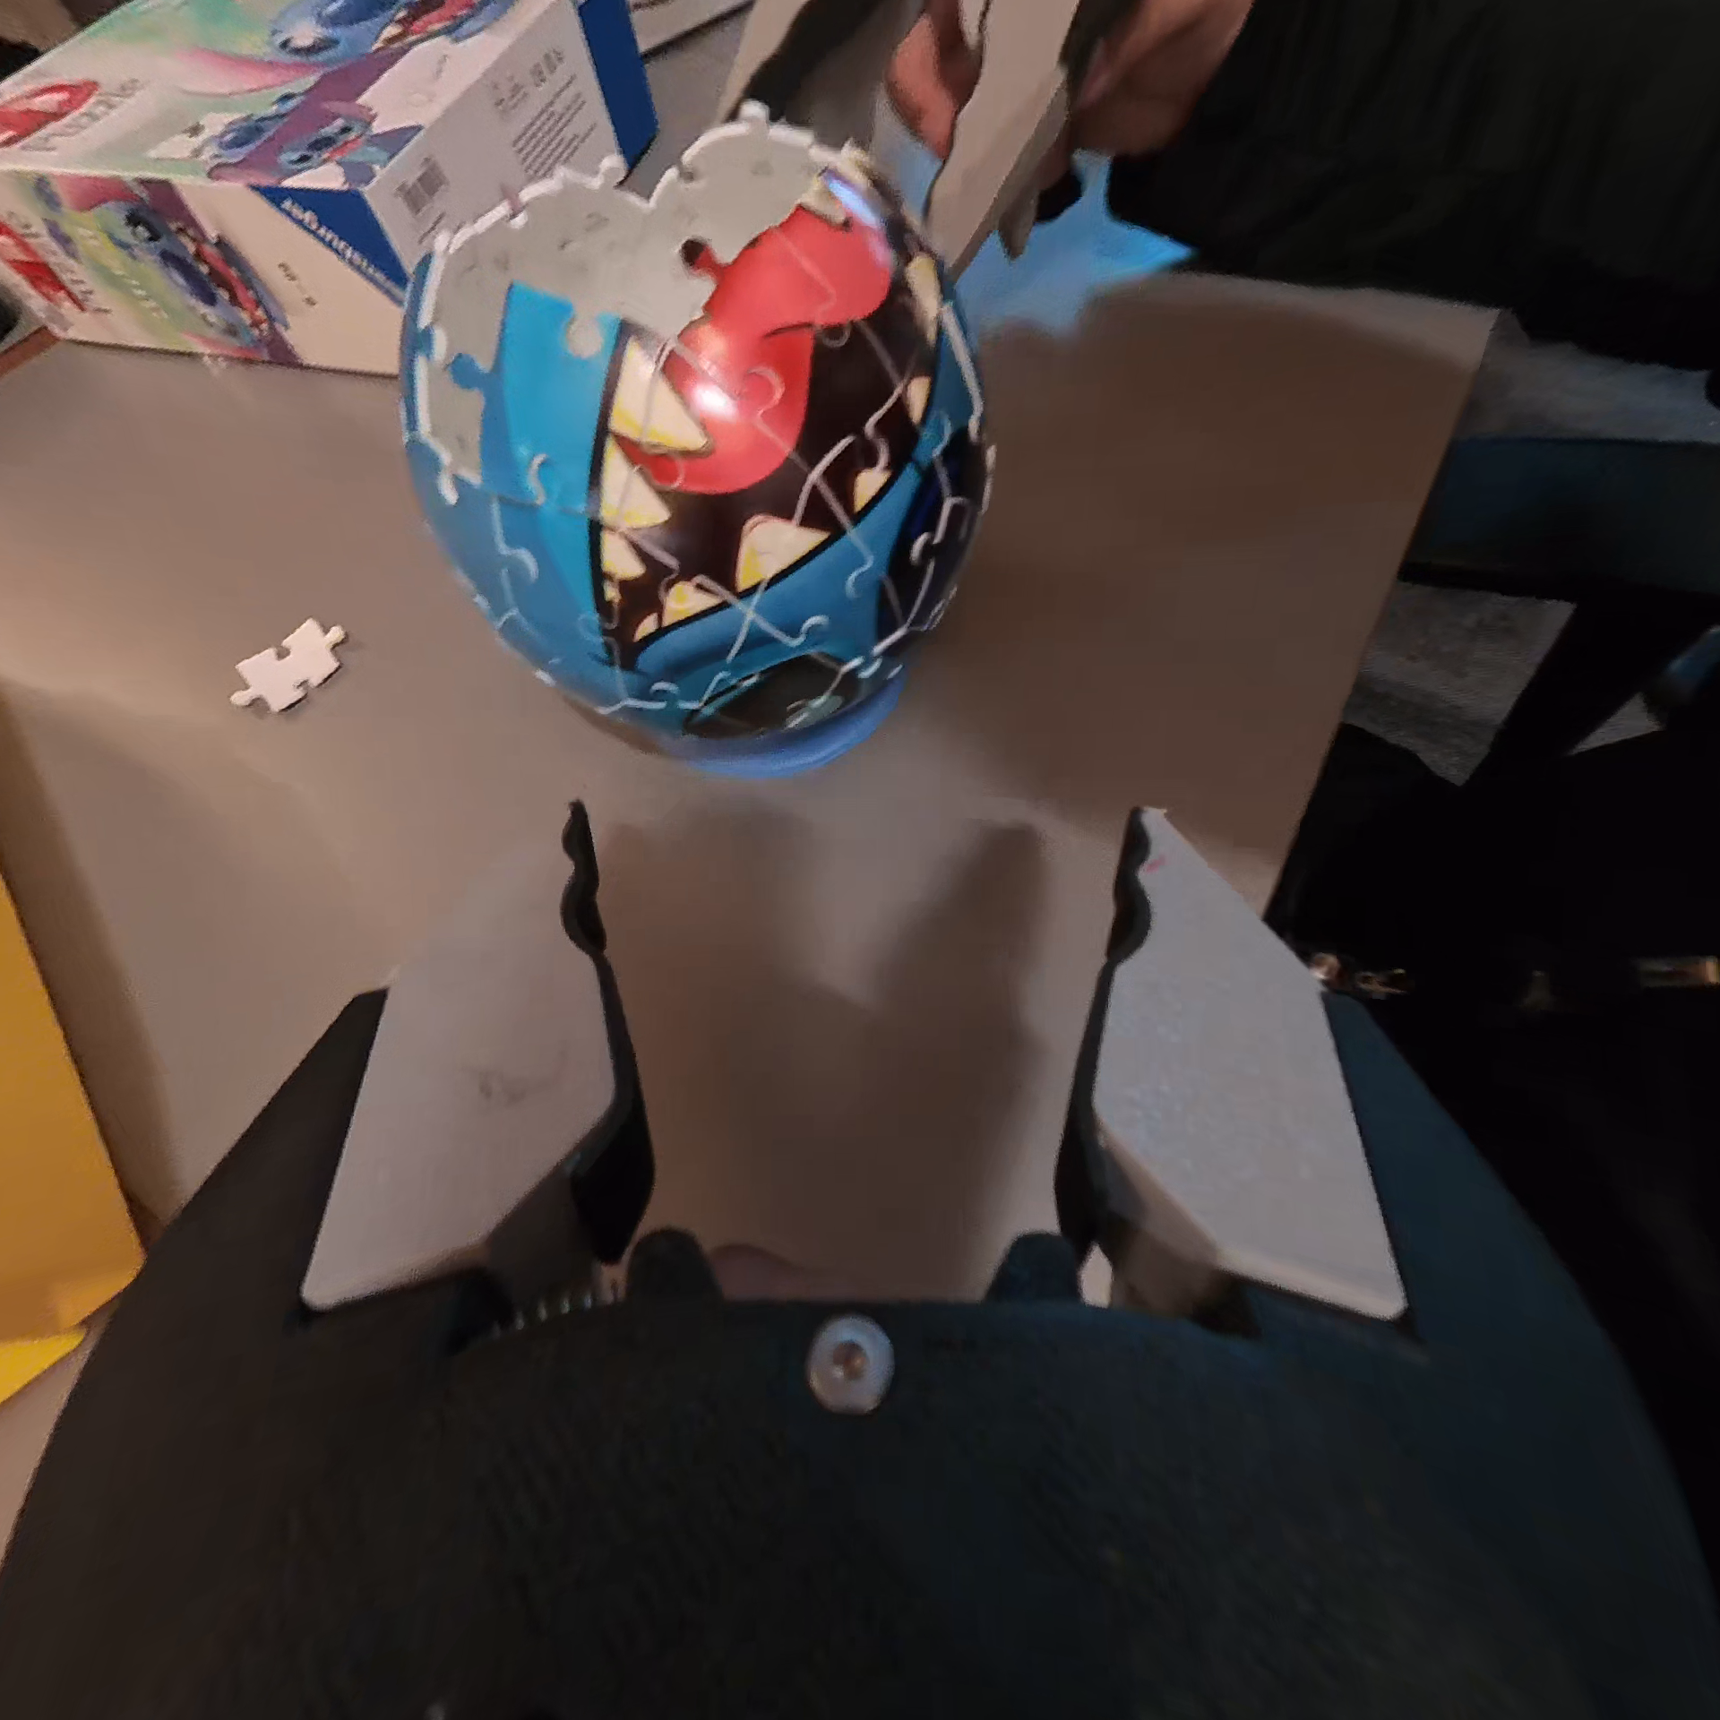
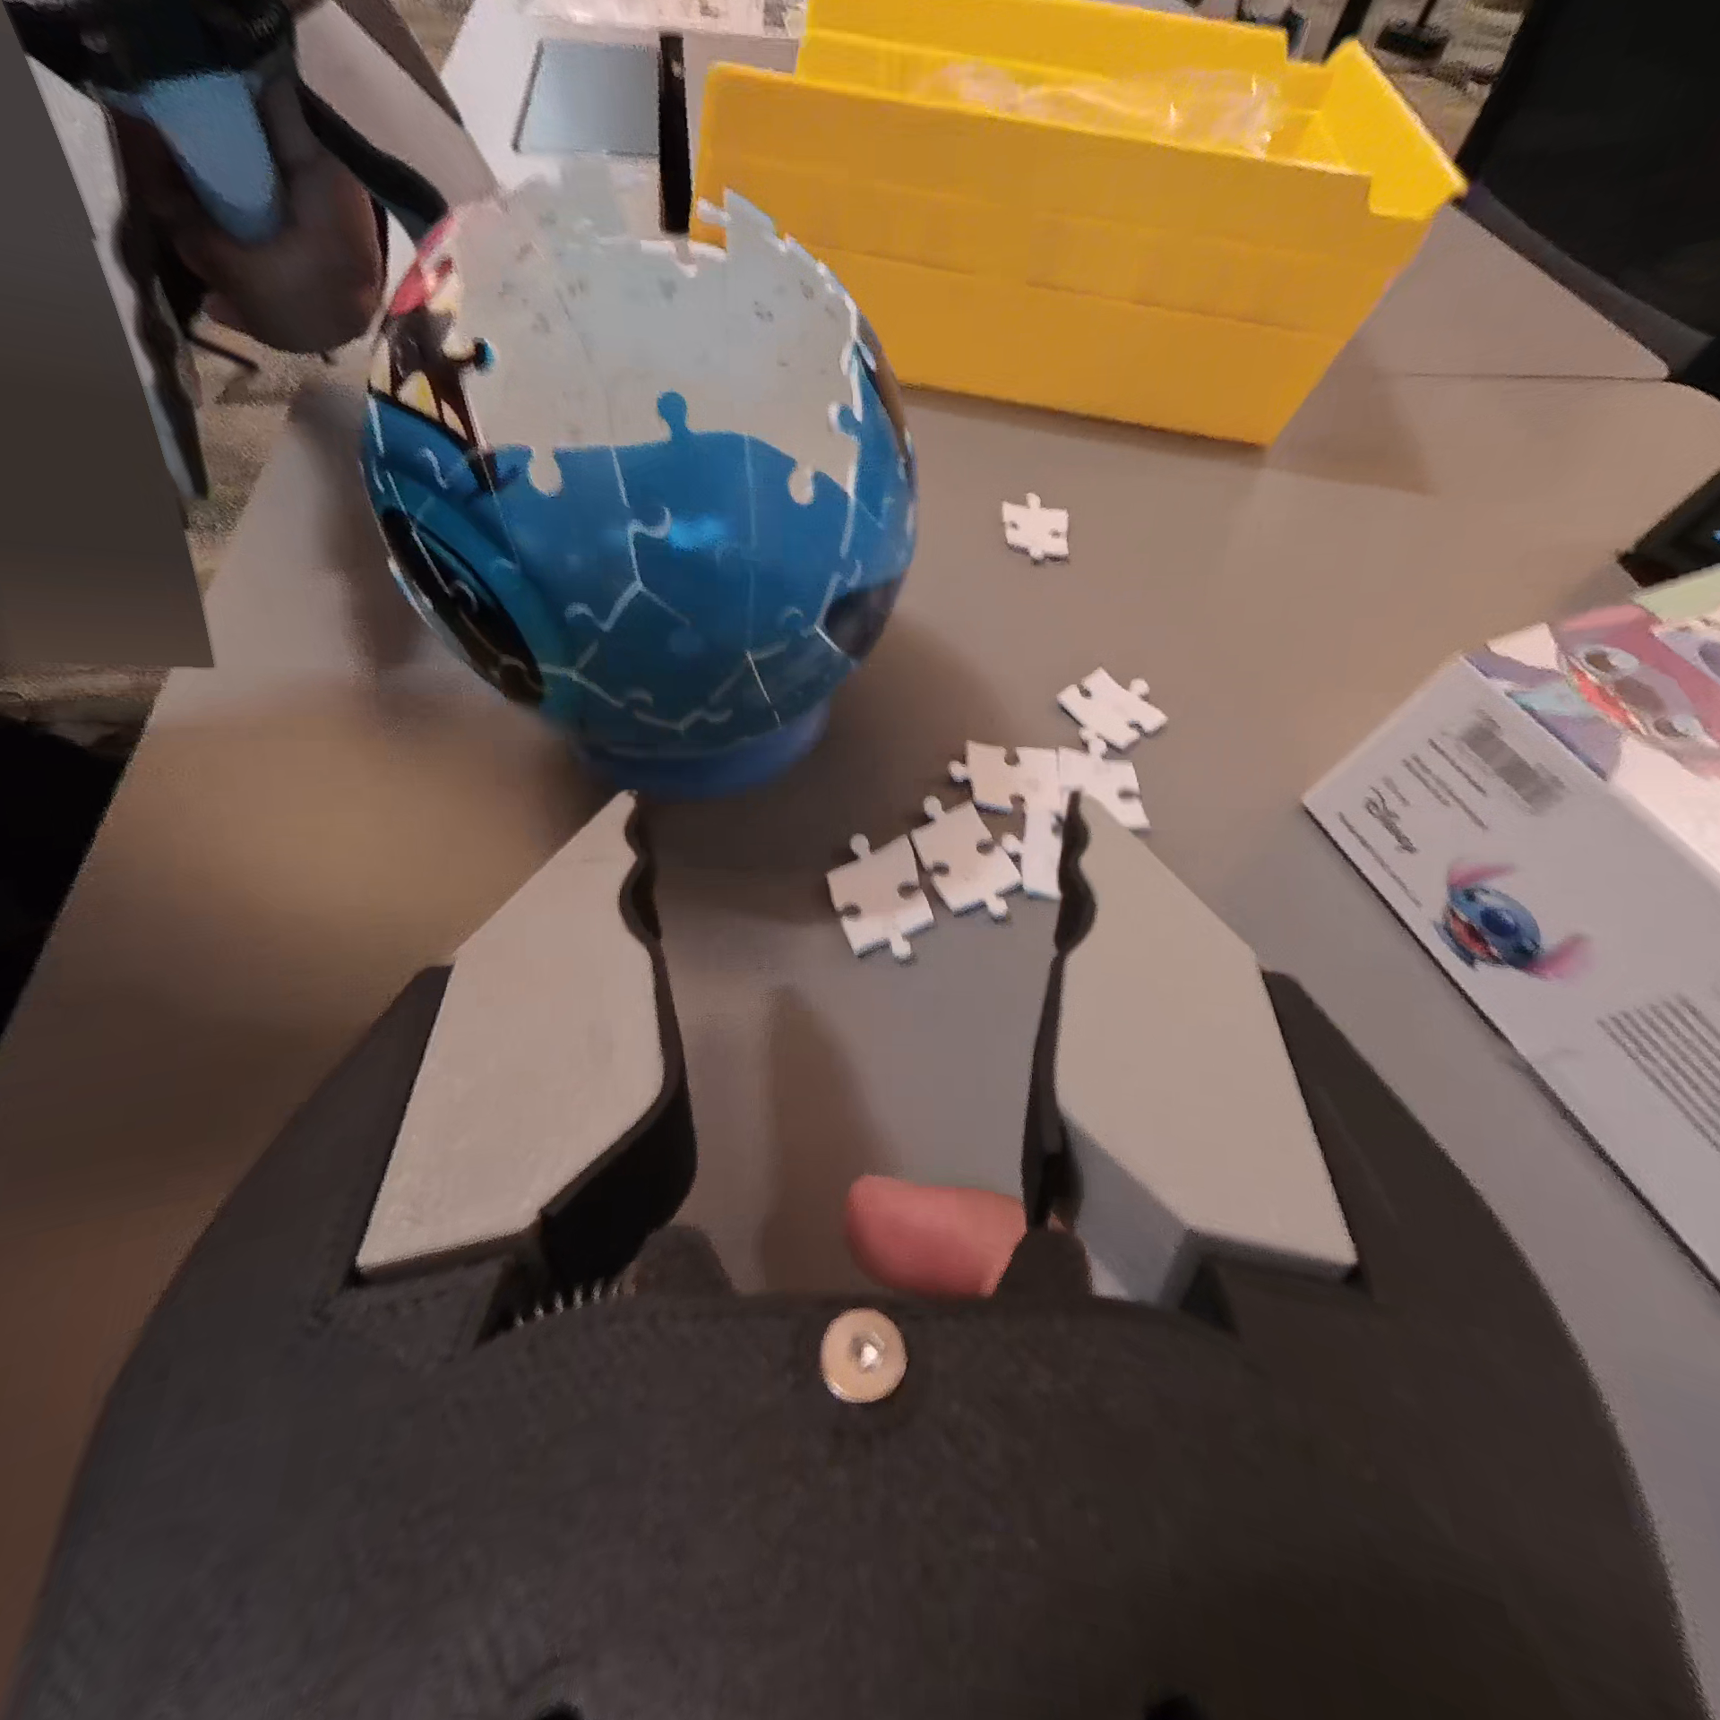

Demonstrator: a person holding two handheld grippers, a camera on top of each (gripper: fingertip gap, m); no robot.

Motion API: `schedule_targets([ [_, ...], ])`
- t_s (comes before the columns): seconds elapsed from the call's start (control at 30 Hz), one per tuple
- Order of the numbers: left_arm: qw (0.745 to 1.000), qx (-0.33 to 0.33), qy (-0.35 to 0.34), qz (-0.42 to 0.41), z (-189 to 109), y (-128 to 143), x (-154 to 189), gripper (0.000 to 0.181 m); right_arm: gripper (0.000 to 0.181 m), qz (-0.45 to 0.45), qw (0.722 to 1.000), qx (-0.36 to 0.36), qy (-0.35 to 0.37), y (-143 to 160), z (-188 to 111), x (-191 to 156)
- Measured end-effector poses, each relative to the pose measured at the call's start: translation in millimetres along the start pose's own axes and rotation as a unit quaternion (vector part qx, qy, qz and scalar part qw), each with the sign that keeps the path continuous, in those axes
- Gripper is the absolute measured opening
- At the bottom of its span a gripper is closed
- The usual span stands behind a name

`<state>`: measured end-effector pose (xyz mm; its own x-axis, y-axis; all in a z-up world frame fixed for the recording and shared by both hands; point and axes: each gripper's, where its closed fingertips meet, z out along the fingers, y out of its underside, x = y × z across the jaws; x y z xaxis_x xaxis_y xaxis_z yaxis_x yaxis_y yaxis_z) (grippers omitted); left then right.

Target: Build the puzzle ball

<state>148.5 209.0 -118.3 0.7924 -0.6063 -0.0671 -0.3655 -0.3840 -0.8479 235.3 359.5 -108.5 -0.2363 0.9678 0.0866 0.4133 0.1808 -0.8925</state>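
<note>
A partly built blue puzzle ball (image 1: 693,465) with a red tongue and teeth print stands on a blue ring base on the grey table. Its top is open and shows white piece backs. It also shows in the right wrist view (image 2: 642,558). My left gripper (image 1: 852,828) is open and empty, just short of the ball. My right gripper (image 2: 852,824) is open and empty, beside the ball's base. Several loose white pieces (image 2: 968,866) lie by its right fingertip. One more piece (image 2: 1035,526) lies farther back. A single piece (image 1: 287,665) lies left of the ball.
The puzzle box (image 1: 307,205) lies at the back left in the left wrist view and at the right (image 2: 1573,838) in the right wrist view. A yellow bin (image 2: 1070,251) stands behind the ball. The other gripper (image 1: 1005,121) shows beyond the ball. Both grippers' tips are roughly 20 centimetres from the single piece (image 1: 287,665). It is also in sight in the right wrist view (image 2: 1039,528).
</note>
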Motion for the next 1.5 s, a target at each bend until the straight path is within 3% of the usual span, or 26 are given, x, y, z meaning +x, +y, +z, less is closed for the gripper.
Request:
schedule_targets([
  [0.17, 0.999, -0.030, -0.033, -0.011, -1, 24, -14, 0.109, 0.070, 0.001, 0.996, -0.041, 0.079, 23, -28, 34],
  [0.27, 0.998, -0.042, -0.052, -0.019, -3, 35, -23, 0.109, 0.058, 0.018, 0.996, -0.054, 0.068, 32, -32, 35],
  [0.57, 0.994, -0.059, -0.075, -0.044, -1, 46, -37, 0.107, 0.045, 0.036, 0.989, -0.137, 0.029, 58, 14, 13],
  [0.73, 0.994, -0.064, -0.078, -0.047, 1, 47, -37, 0.107, 0.045, 0.037, 0.989, -0.143, 0.033, 55, 26, 13],
  [0.93, 0.994, -0.063, -0.080, -0.049, -5, 40, -30, 0.104, 0.026, 0.043, 0.989, -0.143, 0.012, 50, 36, 6],
  [1.17, 0.995, 0.004, -0.098, -0.029, -32, -20, -15, 0.094, 0.025, 0.030, 0.992, -0.124, 0.019, 38, 25, 2],
  [1.33, 0.994, 0.055, -0.086, -0.038, -35, -74, -7, 0.082, 0.025, 0.008, 0.997, -0.024, 0.070, -7, -4, 12],
  [1.5, 0.988, 0.113, -0.086, -0.065, -33, -125, -22, 0.060, 0.025, -0.021, 0.991, 0.070, 0.114, -47, -32, 12],
])
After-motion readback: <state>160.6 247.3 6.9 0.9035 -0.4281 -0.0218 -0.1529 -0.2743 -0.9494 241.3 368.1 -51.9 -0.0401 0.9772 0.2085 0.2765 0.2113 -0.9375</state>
